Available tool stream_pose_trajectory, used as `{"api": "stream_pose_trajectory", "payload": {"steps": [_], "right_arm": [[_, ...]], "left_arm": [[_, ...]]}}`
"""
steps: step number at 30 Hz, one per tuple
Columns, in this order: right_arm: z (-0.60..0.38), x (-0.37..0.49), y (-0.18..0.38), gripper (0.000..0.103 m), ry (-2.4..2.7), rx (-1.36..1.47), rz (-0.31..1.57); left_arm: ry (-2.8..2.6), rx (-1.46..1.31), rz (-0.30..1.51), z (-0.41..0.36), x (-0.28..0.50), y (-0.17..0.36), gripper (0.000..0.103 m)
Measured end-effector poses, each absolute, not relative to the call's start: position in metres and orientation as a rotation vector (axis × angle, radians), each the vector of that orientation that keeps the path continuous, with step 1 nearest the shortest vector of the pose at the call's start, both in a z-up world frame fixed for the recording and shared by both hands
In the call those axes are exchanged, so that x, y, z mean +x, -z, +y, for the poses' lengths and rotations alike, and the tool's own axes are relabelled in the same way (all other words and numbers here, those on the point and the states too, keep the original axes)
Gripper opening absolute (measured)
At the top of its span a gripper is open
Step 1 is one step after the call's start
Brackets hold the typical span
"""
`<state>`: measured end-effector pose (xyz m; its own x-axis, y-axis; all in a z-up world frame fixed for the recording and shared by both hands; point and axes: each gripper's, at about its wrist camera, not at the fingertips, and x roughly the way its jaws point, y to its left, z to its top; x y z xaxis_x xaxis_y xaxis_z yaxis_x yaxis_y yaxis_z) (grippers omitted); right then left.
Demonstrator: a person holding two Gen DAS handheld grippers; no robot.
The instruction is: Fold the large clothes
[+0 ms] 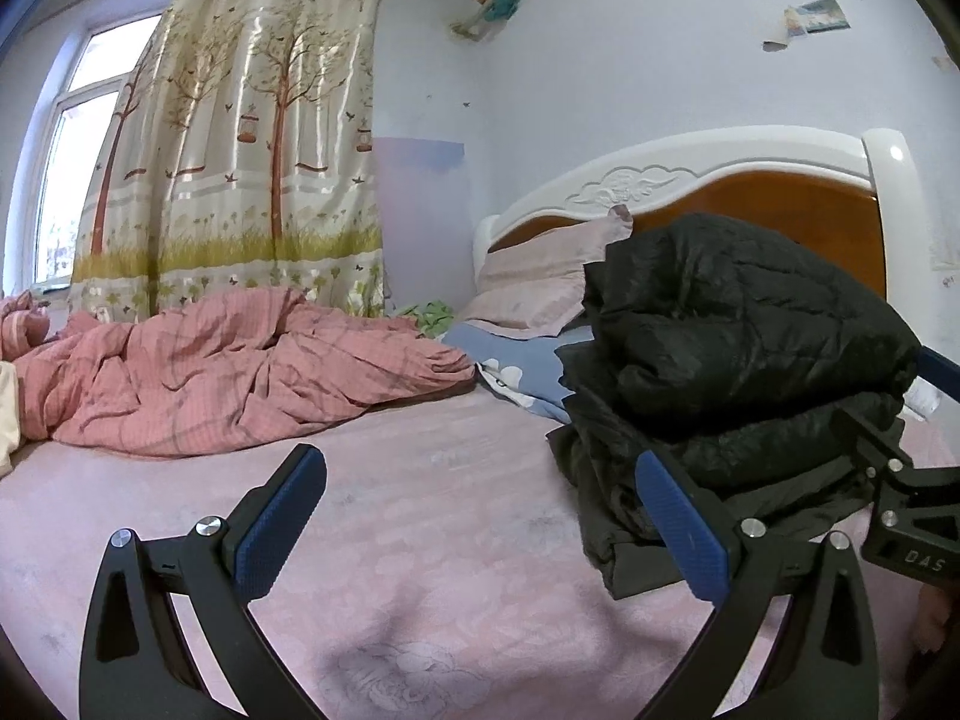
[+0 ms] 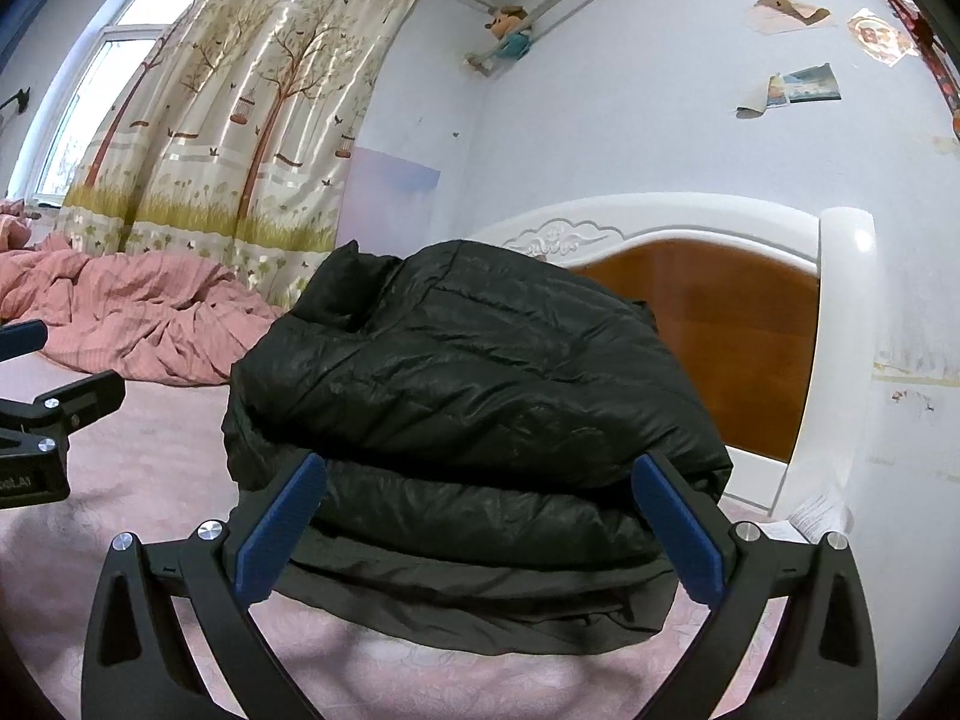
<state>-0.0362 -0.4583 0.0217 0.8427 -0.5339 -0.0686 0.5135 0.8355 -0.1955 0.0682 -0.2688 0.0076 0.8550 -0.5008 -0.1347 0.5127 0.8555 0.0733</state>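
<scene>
Right wrist view shows the puffy black quilted jacket (image 2: 474, 378) folded into a stack on the pink patterned bedsheet (image 2: 150, 480), near the white-and-wood headboard (image 2: 750, 324). Right gripper (image 2: 480, 528) faces it, blue-padded fingers spread apart and empty. Left gripper (image 1: 480, 528) hangs beside the stack, likewise apart.

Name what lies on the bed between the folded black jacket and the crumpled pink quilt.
Only bare pink bedsheet between jacket and quilt, seen in the left wrist view.
</scene>
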Motion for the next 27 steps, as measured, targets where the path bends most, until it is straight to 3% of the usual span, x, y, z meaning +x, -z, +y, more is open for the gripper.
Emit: {"api": "stream_pose_trajectory", "payload": {"steps": [27], "right_arm": [[-0.465, -0.024, -0.020, 0.103, 0.556, -0.163, 0.159]], "left_arm": [[0.516, 0.071, 0.145, -0.272, 0.073, -0.009, 0.103]]}}
